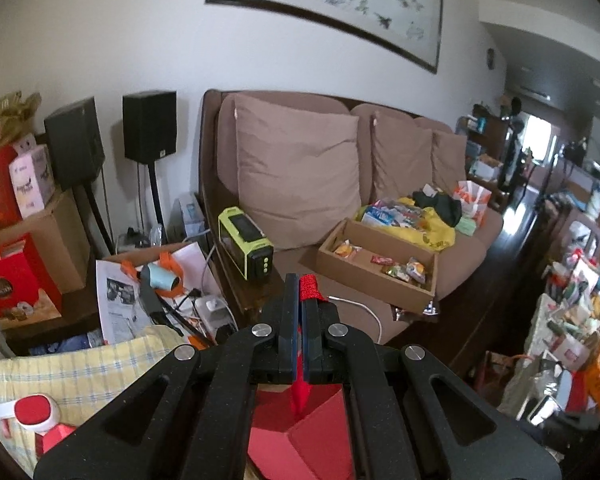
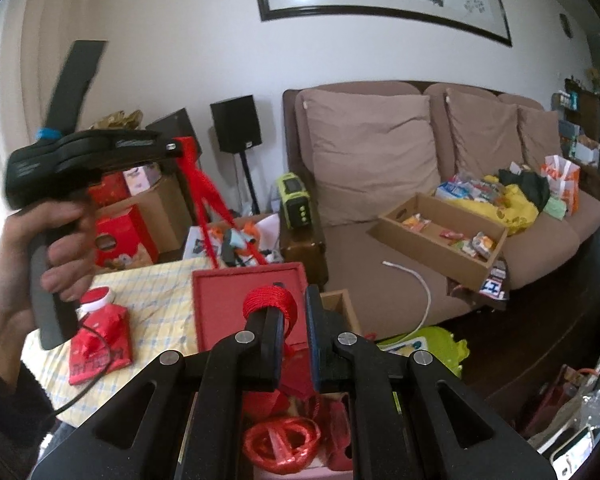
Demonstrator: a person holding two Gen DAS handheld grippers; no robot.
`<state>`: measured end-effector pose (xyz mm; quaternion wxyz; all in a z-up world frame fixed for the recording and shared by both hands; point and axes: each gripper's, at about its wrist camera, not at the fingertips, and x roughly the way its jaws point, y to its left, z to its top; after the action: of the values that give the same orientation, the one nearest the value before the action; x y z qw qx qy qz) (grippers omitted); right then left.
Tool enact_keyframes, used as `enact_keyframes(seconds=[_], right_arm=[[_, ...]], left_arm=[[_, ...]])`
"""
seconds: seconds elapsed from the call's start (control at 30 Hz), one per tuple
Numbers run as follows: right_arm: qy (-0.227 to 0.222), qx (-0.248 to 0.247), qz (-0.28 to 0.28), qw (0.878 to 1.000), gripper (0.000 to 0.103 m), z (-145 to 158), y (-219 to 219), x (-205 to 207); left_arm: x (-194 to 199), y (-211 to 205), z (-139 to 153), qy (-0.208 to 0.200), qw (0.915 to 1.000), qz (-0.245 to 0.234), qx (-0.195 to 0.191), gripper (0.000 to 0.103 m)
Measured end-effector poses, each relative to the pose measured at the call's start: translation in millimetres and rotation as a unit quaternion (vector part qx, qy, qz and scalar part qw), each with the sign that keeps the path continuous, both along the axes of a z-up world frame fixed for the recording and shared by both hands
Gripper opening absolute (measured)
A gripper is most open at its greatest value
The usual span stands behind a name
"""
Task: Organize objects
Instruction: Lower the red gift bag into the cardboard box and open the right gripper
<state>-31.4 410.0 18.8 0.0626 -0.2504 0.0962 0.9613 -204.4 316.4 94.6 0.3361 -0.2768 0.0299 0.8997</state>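
Red cord (image 1: 309,285), judged light, limp and snag-prone, is pinched in the closed jaws of the left gripper (image 1: 299,312) and the right gripper (image 2: 288,312), trailing toward six o'clock above the red box (image 2: 220,304).

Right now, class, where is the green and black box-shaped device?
In both views the green and black device stands on the sofa's left armrest, beside the big cushion.
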Motion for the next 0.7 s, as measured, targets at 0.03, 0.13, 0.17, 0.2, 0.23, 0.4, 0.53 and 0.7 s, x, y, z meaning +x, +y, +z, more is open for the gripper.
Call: enact_keyframes(seconds=[0.03,0.13,0.17,0.2,0.23,0.4,0.53,0.7], right_arm=[[-0.002,0.000,0.002,1.000,0.009,-2,-1,-3],[-0.010,-0.003,0.009,1.000,0.009,-7,-4,-9],[-0.012,-0.004,0.011,1.000,0.009,-10,-4,-11],[-0.014,-0.006,0.013,1.000,0.009,-13,-5,-14],[-0.016,-0.008,0.014,1.000,0.009,-15,-6,-16],[-0.032,-0.015,0.018,0.999,0.009,-27,-6,-25],[-0.044,-0.021,0.014,0.999,0.009,-35,-1,-30],[-0.065,-0.040,0.010,0.997,0.009,-49,5,-37]], left_arm=[[-4,3,-4,-0.006,1.0000,-0.002,-0.001,0.001],[-13,16,-14,-0.016,0.9998,-0.007,-0.007,0.001],[-16,21,-17,-0.019,0.9997,-0.008,-0.010,0.001],[-20,26,-20,-0.023,0.9996,-0.009,-0.011,0.001],[-22,30,-22,-0.028,0.9995,-0.010,-0.011,0.001],[-27,42,-31,-0.037,0.9993,-0.010,-0.006,0.001],[-24,48,-49,-0.051,0.9979,-0.026,-0.029,0.001],[-16,52,-68,-0.070,0.9957,-0.044,-0.041,0.001]])
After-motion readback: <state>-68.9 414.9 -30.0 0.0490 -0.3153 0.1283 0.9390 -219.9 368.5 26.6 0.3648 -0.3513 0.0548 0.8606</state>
